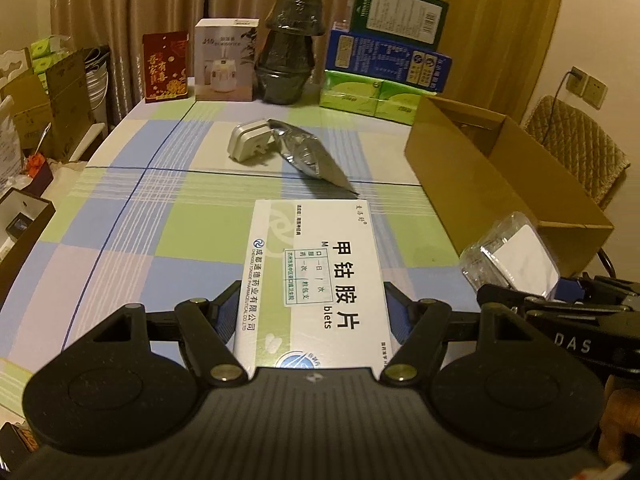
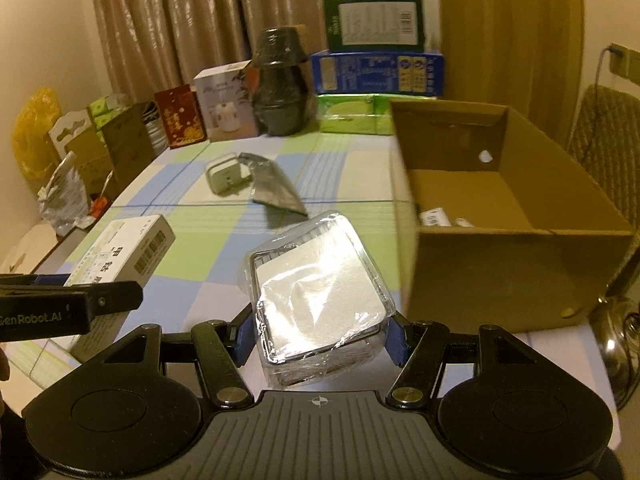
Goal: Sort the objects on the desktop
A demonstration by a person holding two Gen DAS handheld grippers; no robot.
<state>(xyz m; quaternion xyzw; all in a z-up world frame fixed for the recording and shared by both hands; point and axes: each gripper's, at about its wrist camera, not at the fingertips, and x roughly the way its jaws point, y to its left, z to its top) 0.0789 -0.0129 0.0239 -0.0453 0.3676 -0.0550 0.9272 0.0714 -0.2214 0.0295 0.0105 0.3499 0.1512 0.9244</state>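
Observation:
My left gripper (image 1: 310, 320) is shut on a white medicine box (image 1: 316, 276) with green print, held above the checked tablecloth; the box also shows in the right wrist view (image 2: 120, 248). My right gripper (image 2: 318, 332) is shut on a clear plastic-wrapped white case (image 2: 320, 292), held just left of the open brown cardboard box (image 2: 500, 280); the case also shows in the left wrist view (image 1: 516, 256). A white plug adapter (image 1: 250, 142) and a silver foil pouch (image 1: 312, 156) lie together mid-table. Small white items (image 2: 436, 216) lie inside the cardboard box.
At the back stand a red card box (image 1: 166, 66), a white product box (image 1: 226, 60), a black wrapped jar (image 1: 288, 48) and stacked green and blue boxes (image 1: 384, 60). A chair (image 1: 580, 152) is at right. Cartons (image 1: 48, 96) crowd the left.

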